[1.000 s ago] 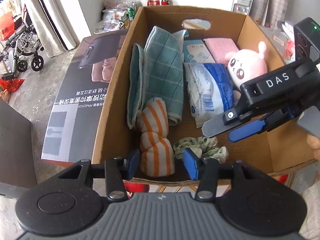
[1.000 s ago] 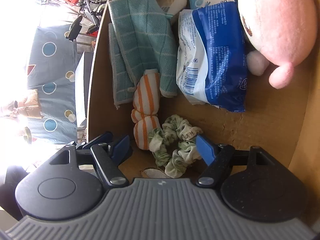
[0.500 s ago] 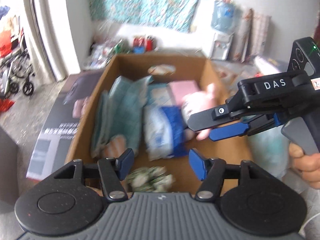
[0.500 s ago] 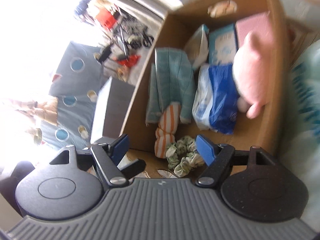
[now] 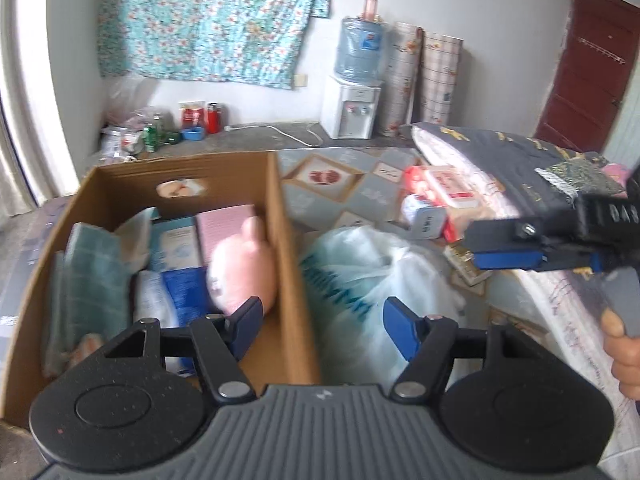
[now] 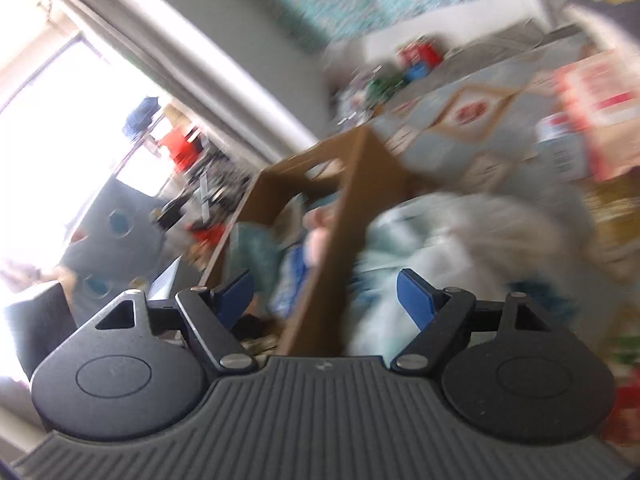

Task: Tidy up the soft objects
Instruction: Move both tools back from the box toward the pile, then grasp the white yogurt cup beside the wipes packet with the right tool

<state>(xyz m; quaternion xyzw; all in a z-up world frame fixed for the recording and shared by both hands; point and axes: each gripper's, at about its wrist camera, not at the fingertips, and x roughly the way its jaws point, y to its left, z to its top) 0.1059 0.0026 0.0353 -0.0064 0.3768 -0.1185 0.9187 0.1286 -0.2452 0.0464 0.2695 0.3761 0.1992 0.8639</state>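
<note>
Both grippers, left (image 5: pixel 320 322) and right (image 5: pixel 506 250), have fingers just opening with nothing between them, and that white plastic bag (image 5: pixel 360 280) on the bed beside the cardboard box (image 5: pixel 288 248) looks light, squishy, slippery, so I'd pinch a bunched fold near its top.

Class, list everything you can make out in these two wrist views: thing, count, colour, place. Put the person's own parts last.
cardboard box: one, brown, left, open-topped
plush toy: one, pink, in the box by its right wall
folded towel: one, teal, in the box, left
plastic bag: one, whitish, right of the box
water dispenser: one, white, blue bottle on top, back wall
floral cloth: one, turquoise, on the wall
door: one, dark red, far right
left gripper: one, black and blue, jaws open, empty
right gripper: one, same colours, jaws open, empty
hand: one, right edge
</note>
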